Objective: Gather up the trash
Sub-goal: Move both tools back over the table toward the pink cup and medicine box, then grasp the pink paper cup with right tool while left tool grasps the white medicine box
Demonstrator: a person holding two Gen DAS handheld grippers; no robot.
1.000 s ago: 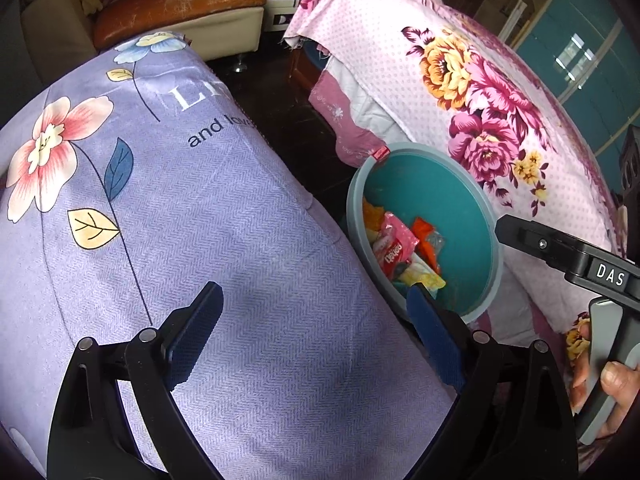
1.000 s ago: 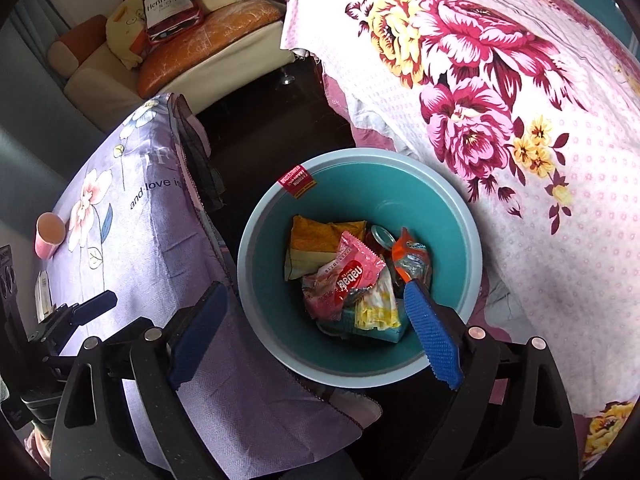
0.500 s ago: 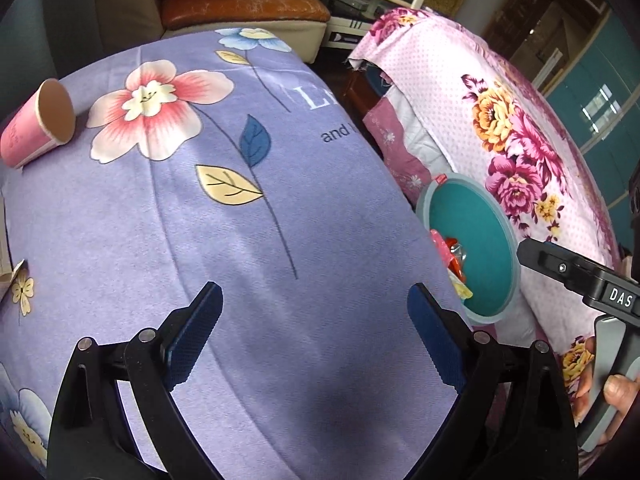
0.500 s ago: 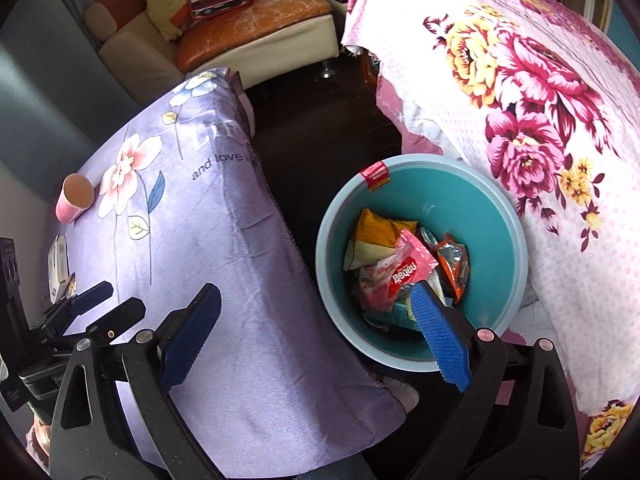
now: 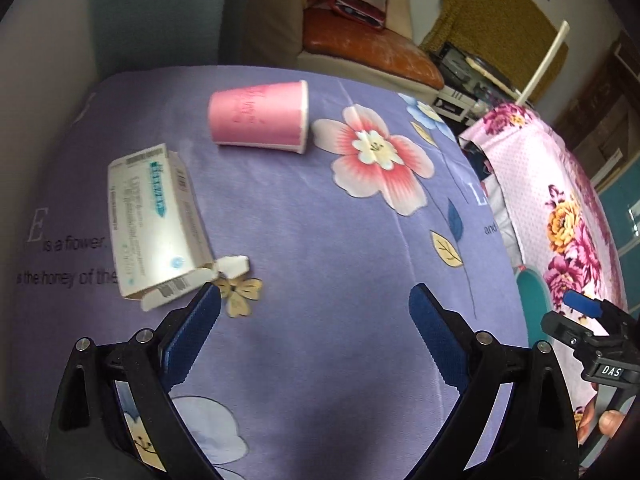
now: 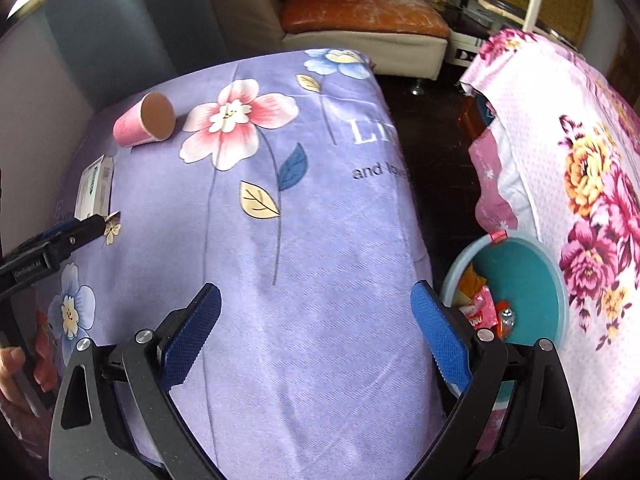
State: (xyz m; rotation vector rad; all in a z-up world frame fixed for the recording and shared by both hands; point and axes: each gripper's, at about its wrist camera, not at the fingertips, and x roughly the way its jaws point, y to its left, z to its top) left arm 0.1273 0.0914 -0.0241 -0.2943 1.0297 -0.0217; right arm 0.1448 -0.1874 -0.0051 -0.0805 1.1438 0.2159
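Observation:
A pink paper cup [image 5: 260, 116] [image 6: 144, 124] lies on its side on the purple flowered cloth [image 5: 340, 240] [image 6: 320, 240]. Nearer, a white carton [image 5: 154, 220] [image 6: 96, 186] with an open end flap lies flat. My left gripper [image 5: 314, 334] hovers open over the cloth, its left finger just short of the carton's open end. My right gripper [image 6: 316, 332] is open and empty above the cloth's right side. The teal bin [image 6: 532, 264] [image 5: 532, 300] holding several wrappers stands on the floor to the right, between the two covered surfaces.
A pink flowered cover [image 6: 560, 160] [image 5: 560, 208] drapes furniture right of the bin. A dark floor gap [image 6: 436, 128] separates it from the purple cloth. A sofa with an orange cushion [image 6: 360, 20] [image 5: 368, 52] stands behind. A hand [image 6: 12, 376] holds the left tool.
Both grippers swung left, away from the bin and over the purple cloth. The cup and carton came into the left wrist view. Both stayed open.

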